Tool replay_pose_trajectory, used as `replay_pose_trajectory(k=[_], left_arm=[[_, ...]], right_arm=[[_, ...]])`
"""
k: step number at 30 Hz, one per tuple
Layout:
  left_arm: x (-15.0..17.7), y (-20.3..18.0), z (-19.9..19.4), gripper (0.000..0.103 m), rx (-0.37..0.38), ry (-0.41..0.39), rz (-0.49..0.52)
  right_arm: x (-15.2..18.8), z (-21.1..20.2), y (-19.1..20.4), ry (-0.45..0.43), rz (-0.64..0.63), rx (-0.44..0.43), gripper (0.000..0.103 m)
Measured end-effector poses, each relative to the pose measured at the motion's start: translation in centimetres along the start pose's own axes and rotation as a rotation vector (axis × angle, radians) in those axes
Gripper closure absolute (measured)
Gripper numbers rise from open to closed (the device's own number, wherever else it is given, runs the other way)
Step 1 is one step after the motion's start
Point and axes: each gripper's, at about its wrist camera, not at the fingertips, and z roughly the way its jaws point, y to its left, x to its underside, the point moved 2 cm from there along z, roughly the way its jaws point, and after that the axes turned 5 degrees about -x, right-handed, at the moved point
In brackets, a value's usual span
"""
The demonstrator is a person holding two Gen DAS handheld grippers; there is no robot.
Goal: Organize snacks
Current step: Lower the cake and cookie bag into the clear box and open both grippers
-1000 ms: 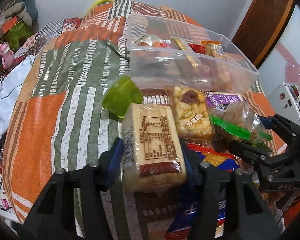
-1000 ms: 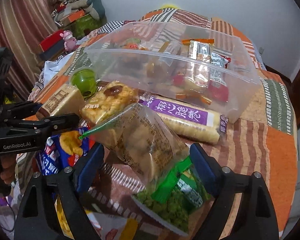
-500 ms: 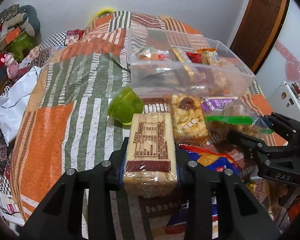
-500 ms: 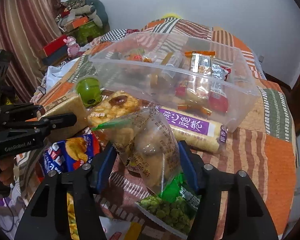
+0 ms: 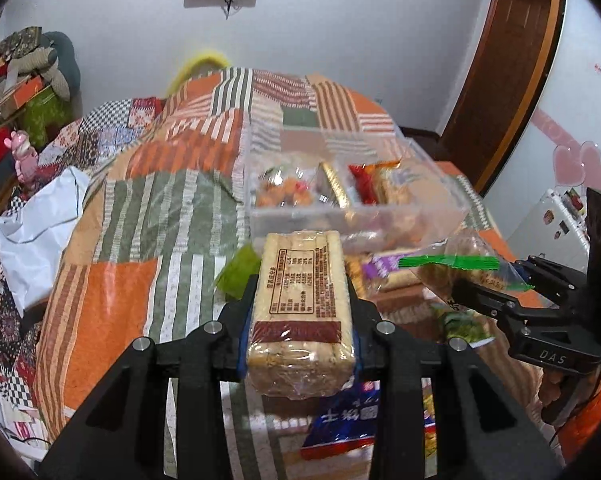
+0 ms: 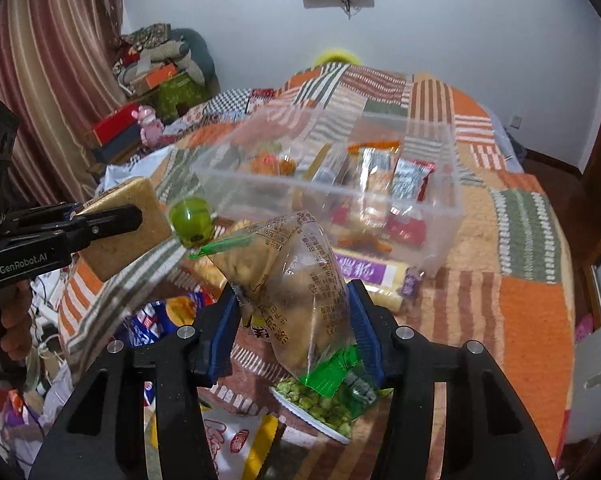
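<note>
My left gripper (image 5: 302,316) is shut on a beige rice-cracker block (image 5: 303,312) in clear wrap and holds it lifted above the bed. It also shows in the right wrist view (image 6: 120,232). My right gripper (image 6: 294,320) is shut on a clear bag of biscuits with a green seal (image 6: 296,280), also lifted; that bag shows in the left wrist view (image 5: 460,268). A clear plastic bin (image 6: 440,216) with several snack packs stands ahead on the patchwork quilt; it shows in the left wrist view too (image 5: 260,216).
Loose snacks lie on the quilt (image 6: 532,312): a green jelly cup (image 6: 192,222), a purple-label roll (image 6: 364,276), a green pea pack (image 6: 324,404), a blue chip bag (image 5: 340,420). Clutter and a curtain (image 6: 52,60) stand left; a door (image 5: 500,80) is right.
Both grippers closed on their snacks and lifted them off the quilt. The cracker block and biscuit bag now sit higher, in front of the bin.
</note>
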Motion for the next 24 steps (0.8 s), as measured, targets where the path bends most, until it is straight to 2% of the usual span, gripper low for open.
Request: replay_pose_trajectory(k=[13,24], left_arm=[[-5.2,-1.9,-0.6,0.067,0.039,-0.094,0.009],[-7.8,-3.1,3.3,0.067,0.055,-0.08,-0.011]], right_arm=[[-4.1,-2.6,-1.8,-0.137,0.037,0.047,0.054],[-6.9,-1.4,-4.2,-0.186,0.105,0.06,0.054]])
